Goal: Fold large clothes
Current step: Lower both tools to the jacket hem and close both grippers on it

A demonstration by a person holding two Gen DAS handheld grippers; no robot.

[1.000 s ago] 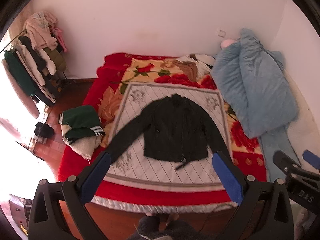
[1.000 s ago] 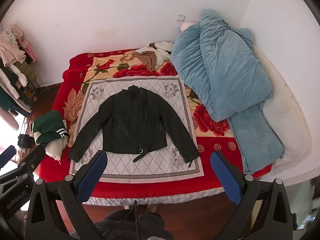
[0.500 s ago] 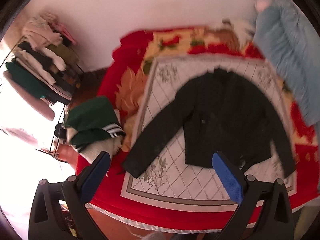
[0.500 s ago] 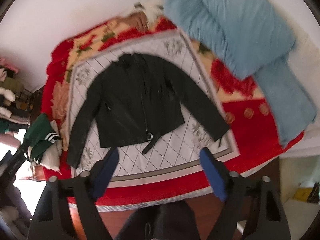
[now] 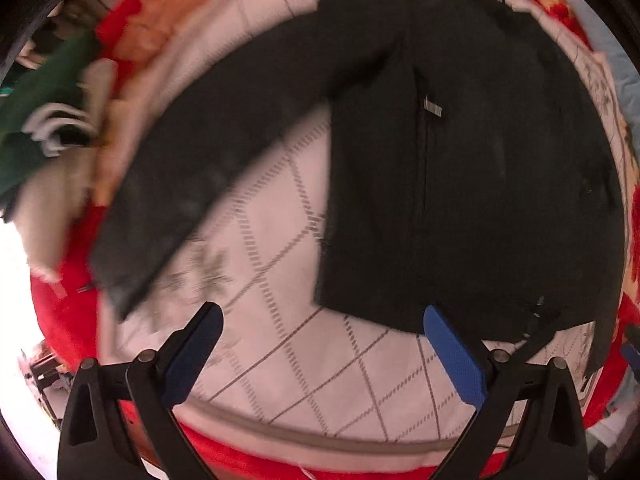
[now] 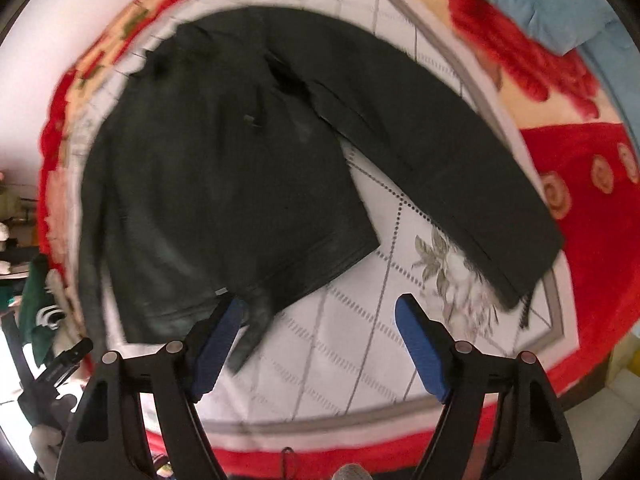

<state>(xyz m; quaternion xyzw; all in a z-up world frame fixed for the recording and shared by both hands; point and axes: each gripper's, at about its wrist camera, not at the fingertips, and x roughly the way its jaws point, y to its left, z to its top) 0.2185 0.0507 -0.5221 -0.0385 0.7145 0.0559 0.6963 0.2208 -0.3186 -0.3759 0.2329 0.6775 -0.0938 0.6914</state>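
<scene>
Bedroom: blanket-covered bed (image 6: 580, 184), piled clothes (image 5: 36, 92)

A bed is covered by a red blanket (image 6: 592, 280) printed with large roses and orange medallions, and over it a white quilted spread (image 5: 320, 364) with a grey diamond grid, grey flower motifs and a grey border is laid. A pale blue duvet (image 6: 560, 8) is bunched at the far right of the bed. White wall (image 6: 24, 92) is seen beyond the left edge. A heap of green and cream clothing (image 5: 36, 120) (much blurred) is piled at the left side of the bed. Strong daylight is washed in at the lower left (image 5: 16, 320), where detail is lost.
</scene>
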